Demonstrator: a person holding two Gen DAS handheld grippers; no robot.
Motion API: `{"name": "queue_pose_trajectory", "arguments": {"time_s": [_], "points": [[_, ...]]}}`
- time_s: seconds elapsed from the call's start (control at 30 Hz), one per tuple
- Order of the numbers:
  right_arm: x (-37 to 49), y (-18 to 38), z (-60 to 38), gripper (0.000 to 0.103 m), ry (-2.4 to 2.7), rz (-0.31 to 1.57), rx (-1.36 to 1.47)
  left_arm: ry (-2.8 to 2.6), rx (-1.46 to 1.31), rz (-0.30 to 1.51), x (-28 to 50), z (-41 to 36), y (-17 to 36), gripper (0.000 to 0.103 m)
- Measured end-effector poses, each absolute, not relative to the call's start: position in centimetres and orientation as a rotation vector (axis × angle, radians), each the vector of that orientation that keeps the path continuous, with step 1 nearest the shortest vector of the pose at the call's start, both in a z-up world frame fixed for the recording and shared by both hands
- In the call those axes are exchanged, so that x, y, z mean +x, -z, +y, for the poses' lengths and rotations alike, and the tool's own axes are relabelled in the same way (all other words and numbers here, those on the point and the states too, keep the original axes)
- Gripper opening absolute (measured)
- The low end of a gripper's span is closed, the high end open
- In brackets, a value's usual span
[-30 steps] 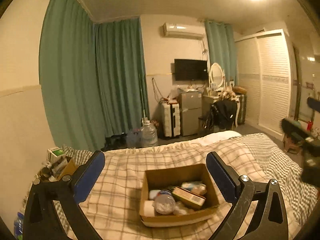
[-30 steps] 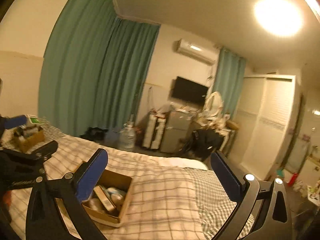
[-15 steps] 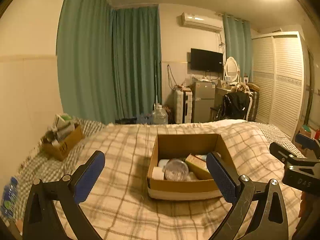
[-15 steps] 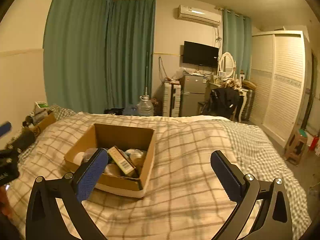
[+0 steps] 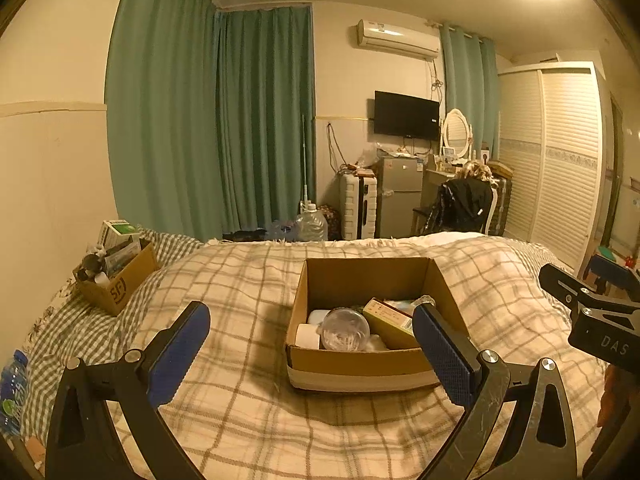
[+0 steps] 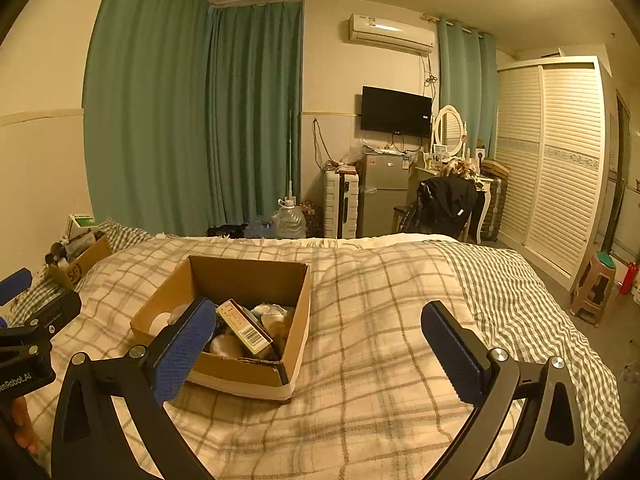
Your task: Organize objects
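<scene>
An open cardboard box (image 5: pixel 356 366) sits on the plaid bed. It also shows in the right wrist view (image 6: pixel 244 372). It holds a clear round container (image 5: pixel 346 334), a white roll (image 5: pixel 307 336), a green-yellow carton (image 5: pixel 388 318) (image 6: pixel 244 330) and other small items. My left gripper (image 5: pixel 312 354) is open and empty, hovering just before the box. My right gripper (image 6: pixel 320 350) is open and empty, right of the box. A second cardboard box (image 5: pixel 116 284) full of items sits at the bed's far left.
The plaid blanket (image 6: pixel 380 300) covers the bed. Beyond it stand a water jug (image 5: pixel 312 224), a suitcase (image 5: pixel 358 208), a small fridge (image 5: pixel 400 196), a chair with a black jacket (image 5: pixel 464 204) and a wardrobe (image 5: pixel 560 160). A stool (image 6: pixel 594 288) stands at the right.
Both grippers have tilted down and steadied towards the bed. The box now lies closer and lower in both views. Both grippers stay open.
</scene>
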State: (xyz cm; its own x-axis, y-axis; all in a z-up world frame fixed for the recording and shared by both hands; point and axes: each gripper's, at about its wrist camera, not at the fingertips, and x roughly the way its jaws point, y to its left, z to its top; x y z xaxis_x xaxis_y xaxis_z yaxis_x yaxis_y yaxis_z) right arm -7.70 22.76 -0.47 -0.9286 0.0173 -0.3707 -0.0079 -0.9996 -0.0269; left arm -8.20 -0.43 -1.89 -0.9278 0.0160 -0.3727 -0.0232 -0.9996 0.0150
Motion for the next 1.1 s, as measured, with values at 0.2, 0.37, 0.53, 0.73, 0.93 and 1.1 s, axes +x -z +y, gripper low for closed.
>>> {"name": "queue_pose_trajectory", "arguments": {"time_s": [0.2,0.37,0.53,0.73,0.93,1.1], "points": [[-7.96,0.80,22.61,0.103,-3.067,-0.052,-0.607,-3.056,-0.602,-0.012,-8.21,-0.65,1.93,0.103],[-7.81,0.68,22.52,0.103,-3.069,-0.056,-0.600,-3.058,-0.597,-0.016,-8.14,-0.79,1.84,0.103],[-7.82,0.82,22.30,0.103,-3.070,-0.068,-0.607,-3.055,-0.612,-0.013,-8.25,-0.76,1.83,0.103],[-7.89,0.88,22.09,0.103,-3.069,-0.072,-0.615,-3.056,-0.615,-0.021,-8.26,-0.84,1.84,0.103],[-7.97,0.98,22.02,0.103,-3.068,-0.076,-0.620,-3.046,-0.623,-0.021,-8.31,-0.87,1.87,0.103],[-8.12,1.24,21.87,0.103,-3.066,-0.085,-0.634,-3.056,-0.623,-0.038,-8.28,-1.04,1.94,0.103]]}}
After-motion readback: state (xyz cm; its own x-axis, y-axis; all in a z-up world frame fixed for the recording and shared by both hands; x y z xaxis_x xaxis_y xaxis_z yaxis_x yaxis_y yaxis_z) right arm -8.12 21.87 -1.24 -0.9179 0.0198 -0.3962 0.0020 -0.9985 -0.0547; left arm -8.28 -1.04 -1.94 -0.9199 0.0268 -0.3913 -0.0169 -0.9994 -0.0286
